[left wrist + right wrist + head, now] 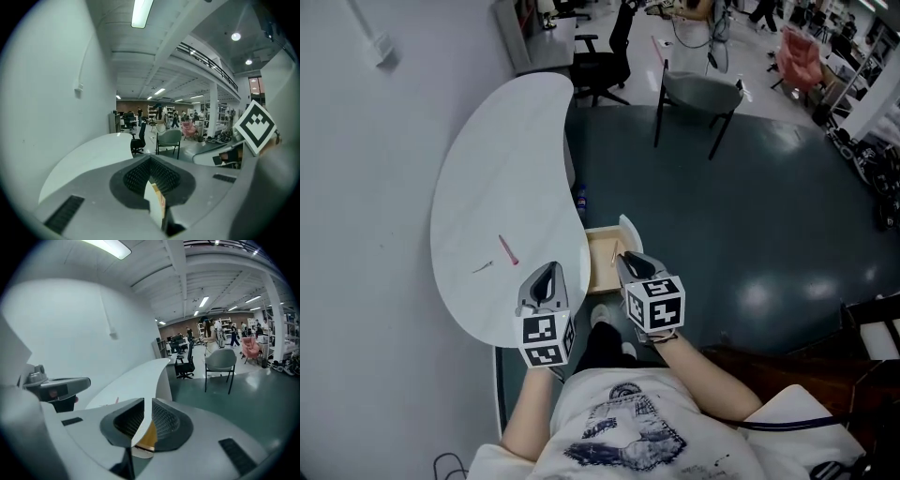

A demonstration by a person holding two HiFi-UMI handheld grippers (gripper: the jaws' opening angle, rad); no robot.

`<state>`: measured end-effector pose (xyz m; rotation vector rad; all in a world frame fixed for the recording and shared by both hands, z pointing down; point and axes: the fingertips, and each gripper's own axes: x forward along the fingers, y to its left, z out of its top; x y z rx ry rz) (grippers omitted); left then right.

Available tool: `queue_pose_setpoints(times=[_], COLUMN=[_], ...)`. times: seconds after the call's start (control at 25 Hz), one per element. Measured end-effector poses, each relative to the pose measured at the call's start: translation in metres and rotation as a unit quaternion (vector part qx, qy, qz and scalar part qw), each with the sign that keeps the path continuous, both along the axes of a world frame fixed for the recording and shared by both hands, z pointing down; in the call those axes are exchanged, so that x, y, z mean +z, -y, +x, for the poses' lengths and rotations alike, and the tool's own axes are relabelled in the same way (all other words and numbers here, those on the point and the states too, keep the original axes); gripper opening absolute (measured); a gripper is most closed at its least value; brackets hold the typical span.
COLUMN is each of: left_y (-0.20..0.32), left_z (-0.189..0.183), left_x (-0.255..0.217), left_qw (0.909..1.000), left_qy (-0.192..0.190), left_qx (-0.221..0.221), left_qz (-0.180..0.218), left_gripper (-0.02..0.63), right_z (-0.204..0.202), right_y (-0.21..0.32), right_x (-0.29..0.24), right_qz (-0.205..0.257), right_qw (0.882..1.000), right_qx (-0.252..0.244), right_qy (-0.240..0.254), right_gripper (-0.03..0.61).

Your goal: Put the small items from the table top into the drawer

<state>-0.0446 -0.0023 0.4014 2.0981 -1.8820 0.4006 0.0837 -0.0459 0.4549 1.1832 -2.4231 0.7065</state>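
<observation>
A pink pen-like stick [508,250] and a thin grey item [483,268] lie on the white curved table [506,159]. The drawer [602,264] stands open at the table's right edge, its wooden floor showing. My left gripper [547,270] hovers over the table's near edge, just right of the two items, its jaws shut and empty [151,158]. My right gripper [628,258] hangs over the open drawer. Its tips [151,401] stand a narrow slit apart with nothing between them. The pink stick [116,400] also shows faintly in the right gripper view.
A small blue object [581,199] lies on the dark floor beside the table. A black office chair [605,56] and a grey chair [698,94] stand farther off. The person's shoes [602,316] are below the drawer. A wall runs along the left.
</observation>
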Motion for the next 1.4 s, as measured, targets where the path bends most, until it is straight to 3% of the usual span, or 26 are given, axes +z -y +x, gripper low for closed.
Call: queue_pose_setpoints(times=[0.64,0.92,1.4], left_y=[-0.050,-0.054,-0.079], left_z=[-0.035,-0.086,-0.181], left_x=[-0.043,-0.049,-0.059], left_qw=[0.9976,0.9964,0.9962], left_qy=[0.016,0.012,0.021], left_qx=[-0.055,-0.071,-0.065], left_qz=[0.040,0.046,0.055], left_gripper=[0.024,0.025,0.023], right_z=[-0.057,-0.109,-0.201], right_y=[-0.041,-0.046,-0.066], right_x=[-0.066,-0.067,-0.079], right_qz=[0.048,0.047,0.062], right_qw=[0.994,0.992,0.992], right_qx=[-0.090,-0.111,-0.102], right_qy=[0.040,0.032,0.033], right_gripper=[0.063,0.062,0.061])
